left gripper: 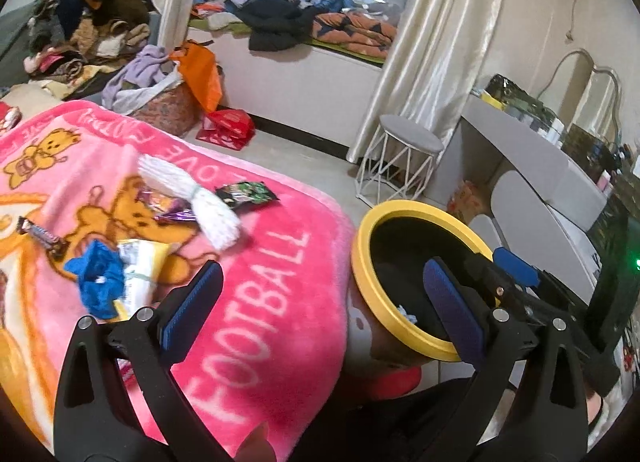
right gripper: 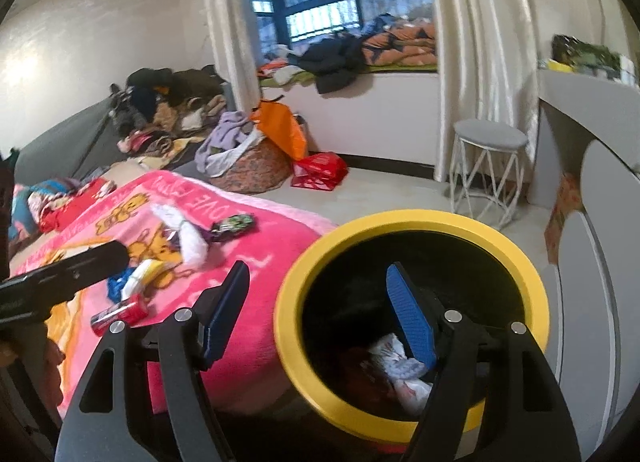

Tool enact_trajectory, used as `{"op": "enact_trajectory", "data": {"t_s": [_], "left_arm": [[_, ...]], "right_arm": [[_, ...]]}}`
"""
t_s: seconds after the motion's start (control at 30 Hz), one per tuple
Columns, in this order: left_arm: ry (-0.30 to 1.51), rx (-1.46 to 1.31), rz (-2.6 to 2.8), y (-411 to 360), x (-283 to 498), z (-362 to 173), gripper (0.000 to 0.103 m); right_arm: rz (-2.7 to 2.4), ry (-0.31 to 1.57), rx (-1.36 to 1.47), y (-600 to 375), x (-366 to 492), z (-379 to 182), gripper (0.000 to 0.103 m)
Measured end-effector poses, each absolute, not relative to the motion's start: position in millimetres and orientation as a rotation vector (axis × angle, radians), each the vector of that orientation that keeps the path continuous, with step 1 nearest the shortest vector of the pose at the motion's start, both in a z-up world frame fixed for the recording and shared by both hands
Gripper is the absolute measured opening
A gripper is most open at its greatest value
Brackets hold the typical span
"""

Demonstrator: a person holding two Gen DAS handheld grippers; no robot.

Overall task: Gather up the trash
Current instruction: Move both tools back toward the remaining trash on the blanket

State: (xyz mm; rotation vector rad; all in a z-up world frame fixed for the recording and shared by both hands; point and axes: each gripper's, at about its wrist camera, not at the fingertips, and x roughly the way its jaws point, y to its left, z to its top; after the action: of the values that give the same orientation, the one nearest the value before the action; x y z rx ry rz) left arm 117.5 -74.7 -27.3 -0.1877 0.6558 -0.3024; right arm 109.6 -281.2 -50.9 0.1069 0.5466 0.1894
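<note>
A yellow-rimmed black bin [left gripper: 366, 258] [right gripper: 288, 302] stands beside the bed's pink blanket [left gripper: 256, 286] [right gripper: 256, 266]. Crumpled wrappers [right gripper: 396, 370] lie inside it. On the blanket lie a blue scrap [left gripper: 98, 274], a white-yellow wrapper [left gripper: 138, 262], a candy bar [left gripper: 42, 236], a purple wrapper [left gripper: 168, 207], a dark green packet [left gripper: 246, 193] [right gripper: 232, 223], a white tassel bundle [left gripper: 188, 189] and a red can [right gripper: 120, 312]. My left gripper [left gripper: 320, 290] is open and empty over the blanket's edge. My right gripper [right gripper: 316, 306] is open and empty, its right finger over the bin mouth.
A white wire stool [left gripper: 400, 157] [right gripper: 486, 165] stands on the floor beyond the bin. A laundry basket [left gripper: 168, 101], an orange bag [left gripper: 200, 69] and a red bag [left gripper: 228, 127] sit by the window seat. A grey dresser [left gripper: 532, 165] runs along the right.
</note>
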Motion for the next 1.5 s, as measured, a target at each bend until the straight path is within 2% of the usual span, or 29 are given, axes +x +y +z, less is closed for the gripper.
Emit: {"op": "enact_trajectory", "data": {"t_s": [0.93, 1.5], "left_arm": [[0.605, -0.307, -0.113, 27.4, 111.4, -26.6, 0.092], [0.656, -0.367, 0.008, 85.4, 114.7, -55.0, 0.092]], "right_arm": [[0.410, 0.565, -0.057, -170.8, 110.0, -41.0, 0.072], [0.451, 0.656, -0.087, -124.4, 167.5, -65.9, 0.072]]}}
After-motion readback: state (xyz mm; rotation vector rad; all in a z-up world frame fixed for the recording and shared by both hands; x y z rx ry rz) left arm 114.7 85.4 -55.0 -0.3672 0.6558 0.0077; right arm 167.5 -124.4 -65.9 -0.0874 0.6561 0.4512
